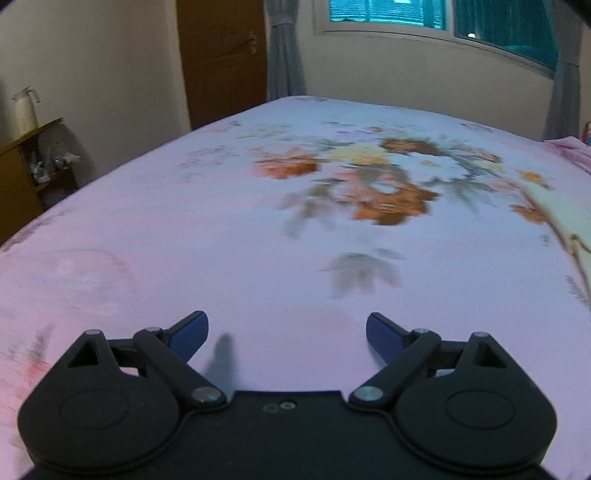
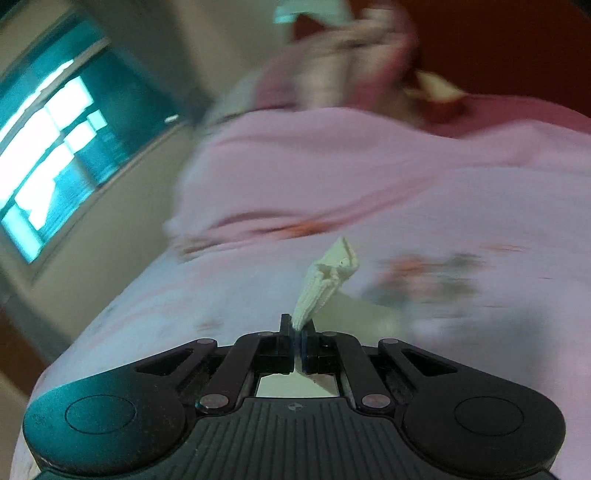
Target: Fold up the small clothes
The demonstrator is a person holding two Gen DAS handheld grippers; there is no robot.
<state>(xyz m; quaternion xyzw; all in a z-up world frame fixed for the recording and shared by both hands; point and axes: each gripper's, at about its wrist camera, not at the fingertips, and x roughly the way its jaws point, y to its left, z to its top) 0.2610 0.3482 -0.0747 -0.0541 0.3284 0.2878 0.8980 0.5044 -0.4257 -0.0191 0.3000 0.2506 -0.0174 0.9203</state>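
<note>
In the right wrist view my right gripper is shut on a bunched edge of a small cream ribbed garment, which sticks up from between the pads above the bed. More of the pale cloth hangs below the jaws. The view is tilted and blurred. In the left wrist view my left gripper is open with nothing between its blue-padded fingertips, low over the pink floral bedsheet. A pale cream cloth shows at the right edge of that view.
A heap of pink cloth lies at the far end of the bed in the right wrist view. A brown door, a window with grey curtains and a wooden shelf with a white jug surround the bed.
</note>
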